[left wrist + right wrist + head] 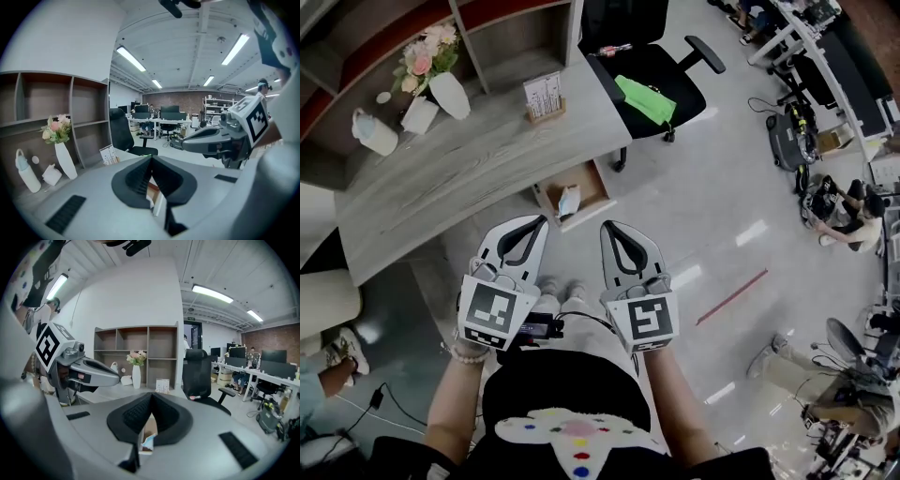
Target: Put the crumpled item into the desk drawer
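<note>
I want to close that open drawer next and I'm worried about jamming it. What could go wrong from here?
1. The crumpled item seems to stand high in the open drawer; it may catch under the desk edge as the drawer slides in.
2. The left gripper and right gripper are both shut, with narrow tips; a push on the drawer front could slip off or skew it.
</note>
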Demonstrator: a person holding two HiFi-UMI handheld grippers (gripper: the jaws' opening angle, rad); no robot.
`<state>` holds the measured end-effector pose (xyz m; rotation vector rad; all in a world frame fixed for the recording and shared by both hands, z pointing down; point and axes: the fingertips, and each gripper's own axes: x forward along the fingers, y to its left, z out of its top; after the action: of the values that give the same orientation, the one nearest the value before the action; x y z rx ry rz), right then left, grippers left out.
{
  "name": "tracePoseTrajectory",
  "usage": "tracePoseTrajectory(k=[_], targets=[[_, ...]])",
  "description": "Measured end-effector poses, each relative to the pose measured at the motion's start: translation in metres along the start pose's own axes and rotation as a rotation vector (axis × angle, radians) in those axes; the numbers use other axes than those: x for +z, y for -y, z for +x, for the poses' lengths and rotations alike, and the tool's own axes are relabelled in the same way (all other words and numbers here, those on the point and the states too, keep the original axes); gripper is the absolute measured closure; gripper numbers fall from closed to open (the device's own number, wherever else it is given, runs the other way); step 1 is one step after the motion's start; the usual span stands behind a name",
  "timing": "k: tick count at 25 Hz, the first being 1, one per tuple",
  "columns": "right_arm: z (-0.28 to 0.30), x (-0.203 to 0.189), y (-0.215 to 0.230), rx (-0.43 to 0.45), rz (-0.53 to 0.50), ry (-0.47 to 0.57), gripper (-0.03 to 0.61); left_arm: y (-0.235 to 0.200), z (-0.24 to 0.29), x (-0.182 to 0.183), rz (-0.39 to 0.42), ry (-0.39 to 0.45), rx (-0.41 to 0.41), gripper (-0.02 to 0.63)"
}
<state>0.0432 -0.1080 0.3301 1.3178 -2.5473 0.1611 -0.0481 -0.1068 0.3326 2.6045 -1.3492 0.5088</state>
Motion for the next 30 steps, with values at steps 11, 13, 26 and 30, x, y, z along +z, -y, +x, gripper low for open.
tracePoseTrajectory(k=[11,13,26,30], targets=[[-0.020,0.038,-0.007,0.002,-0.027,0.051,0.575,0.009,-0.028,0.034,-0.005,0.068,-0.005,0.603],[-0.024,0.042,-0.007,0.000,-0.025,0.051,0.575,0.009,-0.031,0.036,0.000,0.072,-0.002,0.603],[-0.033,0.040,-0.001,-0.010,-0.079,0.004,0.575,0.005,-0.042,0.037,-0.004,0.070,0.028,0.603],[-0.032,0.043,0.004,-0.036,-0.059,0.031,0.575,0.007,-0.039,0.037,-0.002,0.064,0.020,0.603]])
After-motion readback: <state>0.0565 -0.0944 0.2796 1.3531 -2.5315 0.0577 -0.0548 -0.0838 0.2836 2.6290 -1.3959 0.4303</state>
